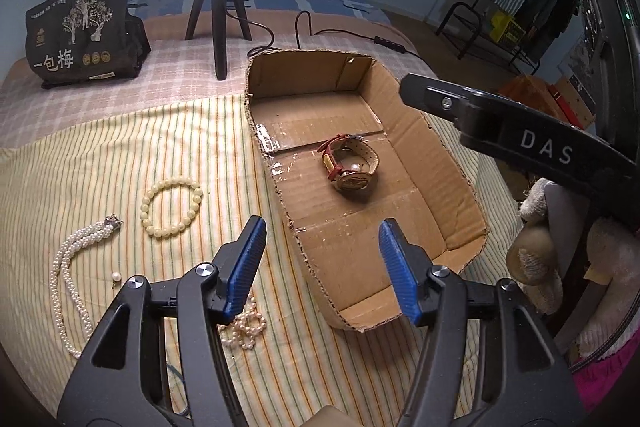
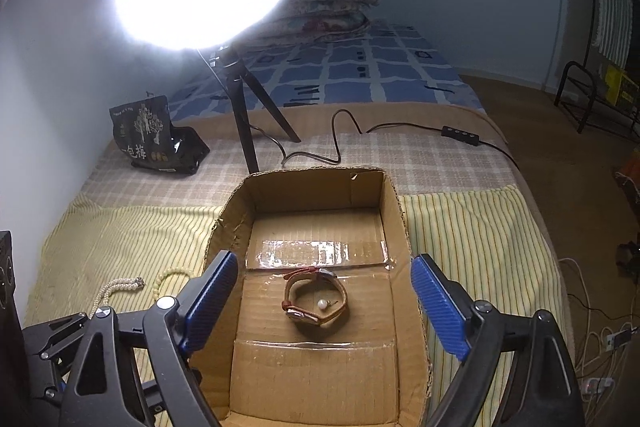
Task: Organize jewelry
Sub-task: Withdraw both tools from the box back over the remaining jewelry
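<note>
A bed in a dim room, spread with a yellow striped cloth and lit from the far side by a white ring light on a black tripod.

Left gripper: blue ribbed pads about half apart, nothing between them, nothing touched. Hanging above the cloth, at the near left corner of the open brown cardboard box. Just under one finger, partly hidden by it, a small heap of pinkish pearl beads on the cloth.

Right gripper: spread almost to the full, empty as well, pointing down into the box from its near end.

Inside, near the middle of the box floor, a brown leather wristwatch with red trim, buckled into a loop and lying on its side. Within the loop, a single white pearl on a short pin, probably an earring.

Farther out, toward the left edge of the cloth and well apart from the box: a second loose white pearl, a cream round-bead bracelet and a long multi-strand white pearl necklace lying in a curve.

Step in hand, as judged: between a drop-off and the next pick, with two pieces in the box and four still outside. Next move probably for the left side: lower onto the pinkish heap, close gently on several beads at once so nothing slips, then lift clear over the box wall before letting go. For the loose pearl, a narrow and exact pinch needed, since easily rolled away.
</note>
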Demonstrator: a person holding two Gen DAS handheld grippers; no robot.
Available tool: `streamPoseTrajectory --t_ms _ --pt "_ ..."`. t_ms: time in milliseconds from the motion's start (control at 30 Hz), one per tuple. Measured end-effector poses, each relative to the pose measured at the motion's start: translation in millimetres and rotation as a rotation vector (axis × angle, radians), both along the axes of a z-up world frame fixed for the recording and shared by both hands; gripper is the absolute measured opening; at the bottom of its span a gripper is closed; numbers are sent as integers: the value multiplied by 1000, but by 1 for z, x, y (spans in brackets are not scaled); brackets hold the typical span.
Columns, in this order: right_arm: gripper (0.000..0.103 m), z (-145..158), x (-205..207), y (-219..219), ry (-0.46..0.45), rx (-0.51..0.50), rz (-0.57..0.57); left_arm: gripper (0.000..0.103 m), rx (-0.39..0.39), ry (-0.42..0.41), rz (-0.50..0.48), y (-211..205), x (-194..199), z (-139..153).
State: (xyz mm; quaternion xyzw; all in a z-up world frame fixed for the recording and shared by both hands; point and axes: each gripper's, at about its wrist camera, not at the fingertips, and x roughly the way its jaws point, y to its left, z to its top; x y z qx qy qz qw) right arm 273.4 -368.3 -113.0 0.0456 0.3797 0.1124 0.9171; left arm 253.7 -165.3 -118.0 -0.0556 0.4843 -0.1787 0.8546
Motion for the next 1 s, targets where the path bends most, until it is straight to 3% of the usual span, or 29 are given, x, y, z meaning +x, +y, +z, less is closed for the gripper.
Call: streamPoseTrajectory --t_ms 533,1000 --pt "90 25 -29 13 -46 -25 3 60 30 -39 43 46 -23 18" --pt "90 39 -78 76 -102 -79 134 60 70 -70 157 150 -36 28"
